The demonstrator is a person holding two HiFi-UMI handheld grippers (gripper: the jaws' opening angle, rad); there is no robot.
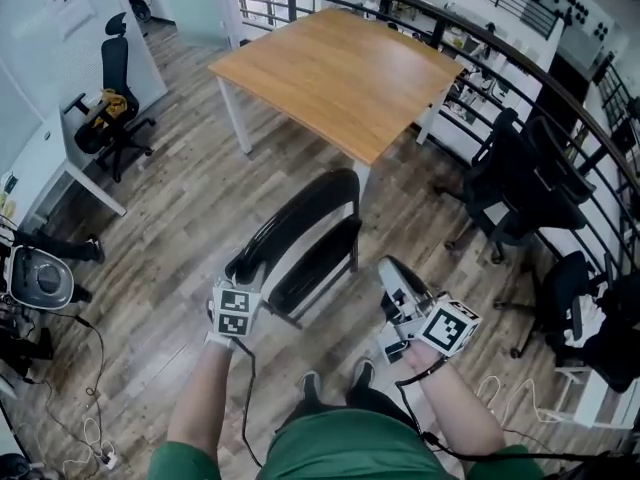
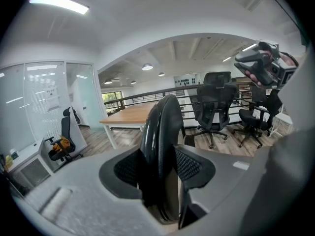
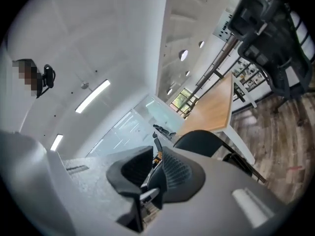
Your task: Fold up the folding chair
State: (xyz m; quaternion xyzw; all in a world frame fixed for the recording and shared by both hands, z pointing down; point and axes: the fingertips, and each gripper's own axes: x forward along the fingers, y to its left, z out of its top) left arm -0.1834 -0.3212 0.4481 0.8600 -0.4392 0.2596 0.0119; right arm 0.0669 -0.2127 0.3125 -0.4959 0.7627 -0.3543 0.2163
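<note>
the folding chair (image 1: 305, 238) stands on the wood floor (image 1: 180, 228), just in front of the person's feet and on the near side of the wooden table (image 1: 340, 68). the left tongs (image 1: 238, 280) pinch the top rim of its black backrest, with the rim deep between the pads. the right tongs (image 1: 392, 268) hang free to the right of the chair, pressed almost together on nothing. the seat looks already swung up close to the back, so i'd say the fold is nearly done. to finish it well, i'd keep the left grip firm as the anchor and bring the right tongs to the seat's front edge. then press seat and back flat together, keeping the legs from skidding on the floor.
</note>
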